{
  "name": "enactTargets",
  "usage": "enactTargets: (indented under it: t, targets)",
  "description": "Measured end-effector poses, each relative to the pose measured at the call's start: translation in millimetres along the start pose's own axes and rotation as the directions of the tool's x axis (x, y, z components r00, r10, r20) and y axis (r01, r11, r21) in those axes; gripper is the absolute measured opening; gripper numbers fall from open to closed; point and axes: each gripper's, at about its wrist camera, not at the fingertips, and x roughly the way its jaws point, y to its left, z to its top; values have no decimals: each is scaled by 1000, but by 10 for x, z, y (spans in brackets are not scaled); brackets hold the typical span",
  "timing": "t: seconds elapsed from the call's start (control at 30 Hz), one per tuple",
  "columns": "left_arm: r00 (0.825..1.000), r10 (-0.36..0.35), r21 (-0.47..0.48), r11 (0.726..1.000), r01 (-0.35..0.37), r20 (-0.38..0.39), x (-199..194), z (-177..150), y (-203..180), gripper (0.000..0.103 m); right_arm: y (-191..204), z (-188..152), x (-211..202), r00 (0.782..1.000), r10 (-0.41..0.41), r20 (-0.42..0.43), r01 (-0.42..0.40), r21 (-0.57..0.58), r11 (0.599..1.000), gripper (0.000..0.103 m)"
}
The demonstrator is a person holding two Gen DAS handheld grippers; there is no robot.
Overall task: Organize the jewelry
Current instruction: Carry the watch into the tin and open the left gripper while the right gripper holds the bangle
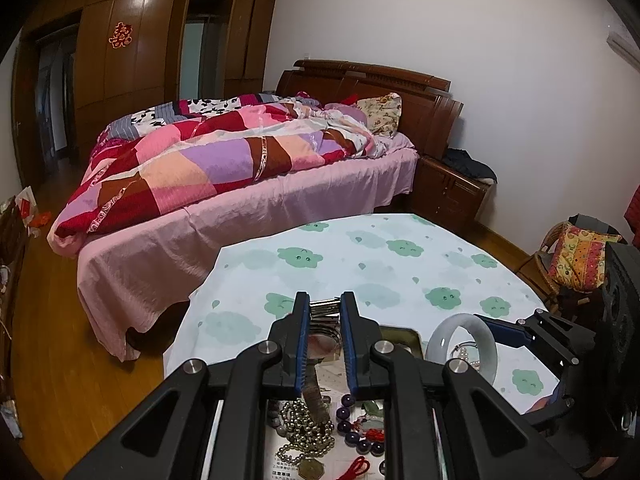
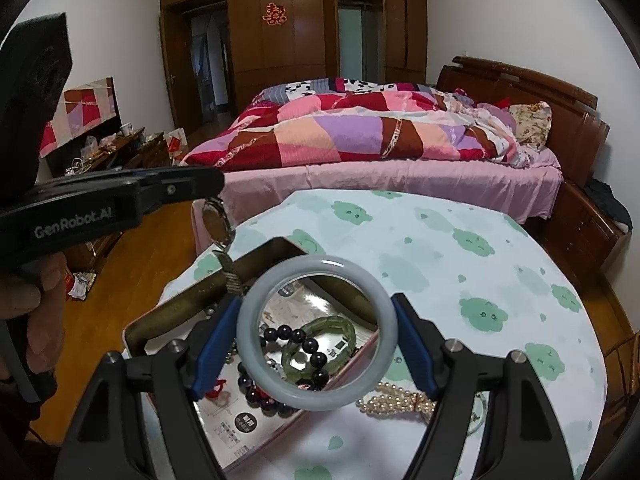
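honestly the pale bangle [image 2: 316, 334] pinched across its rim in the right gripper [image 2: 316, 340] jaws looks slick enough to pop out onto the tin tray [image 2: 180, 308] of beads below, and the watch [image 1: 322, 344] dangling from the nearly closed left gripper [image 1: 325, 340] could snag.

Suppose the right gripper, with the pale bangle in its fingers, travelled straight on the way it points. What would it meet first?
Most likely the open tin box. The right gripper, shut on the pale bangle, points forward and down over the box, where dark beads and a green bracelet lie. Depth is unclear in the fisheye view.
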Motion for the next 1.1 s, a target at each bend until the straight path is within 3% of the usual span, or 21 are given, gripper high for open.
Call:
enactTargets:
  t: [0.43,0.83,1.03,1.1]
  targets:
    - [999,9,5,1000,-8,-33,113,-62,47,15,93,54,183,1000,-5,-20,5,-23,1000,77]
    - [994,30,8,1000,-30,-109,327,-223,105,15,115,-47,311,998,-6,-61,5,-26,1000,77]
    - [994,47,20,999,-46,-100,282,-224,97,15,118,-79,342,997,-10,-73,8,-28,1000,77]
    - [994,59,27,998,-57,-96,257,-213,86,21,131,-87,359,997,-9,-78,7,-32,999,77]
